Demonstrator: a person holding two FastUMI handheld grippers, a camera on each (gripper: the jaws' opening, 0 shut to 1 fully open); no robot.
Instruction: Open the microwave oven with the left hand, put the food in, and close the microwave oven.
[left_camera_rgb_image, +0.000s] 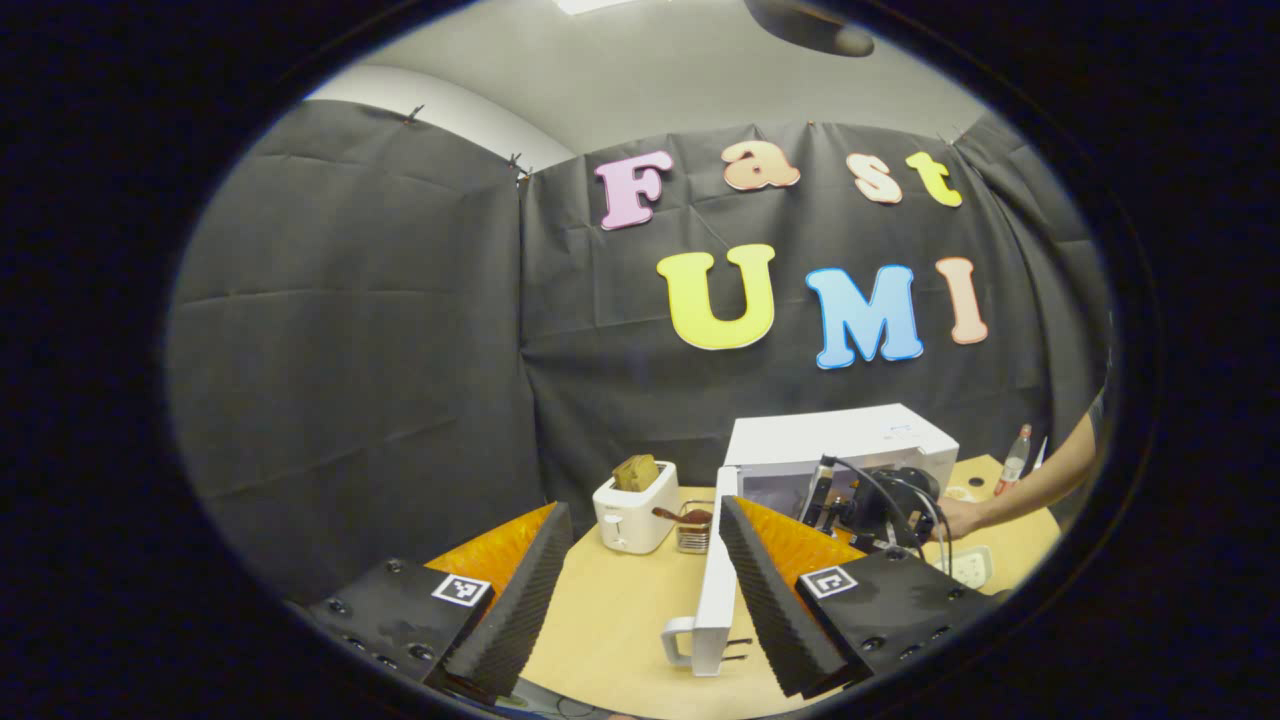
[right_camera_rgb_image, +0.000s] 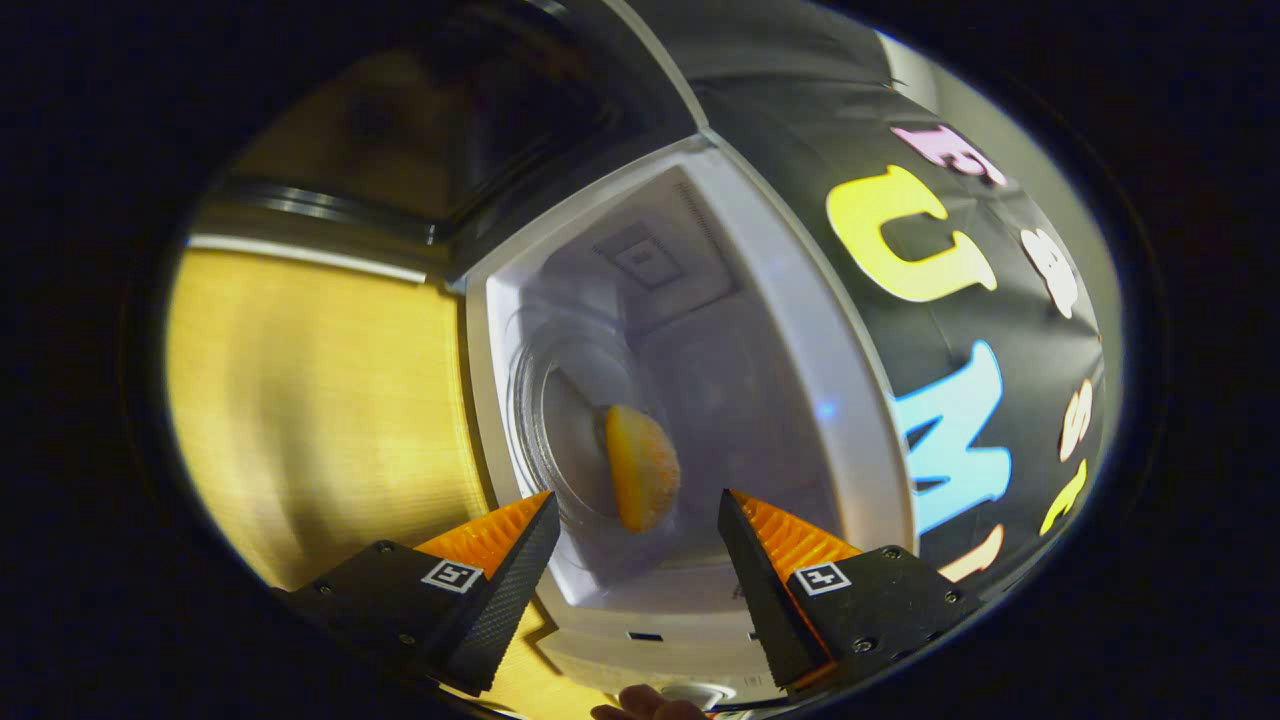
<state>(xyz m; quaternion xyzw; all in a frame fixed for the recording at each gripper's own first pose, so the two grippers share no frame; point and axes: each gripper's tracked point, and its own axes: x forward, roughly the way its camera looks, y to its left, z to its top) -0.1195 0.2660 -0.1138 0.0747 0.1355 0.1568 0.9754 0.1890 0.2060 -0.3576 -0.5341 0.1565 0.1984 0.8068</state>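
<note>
Microwave oven (left_camera_rgb_image: 840, 440) stands open, its door (left_camera_rgb_image: 716, 590) edge-on; food (right_camera_rgb_image: 641, 466) lies blurred inside. Right hand-held gripper (right_camera_rgb_image: 637, 535) tilts sideways before it, spread wide, empty; left hand-held gripper (left_camera_rgb_image: 645, 560) likewise wide.

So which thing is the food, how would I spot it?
Find the white microwave with its door swung open. Inside lies a clear glass plate, and the food sits on it, just ahead of the open right gripper. It is the one yellow-orange rounded lump in there; everything around it is white or see-through.
</note>
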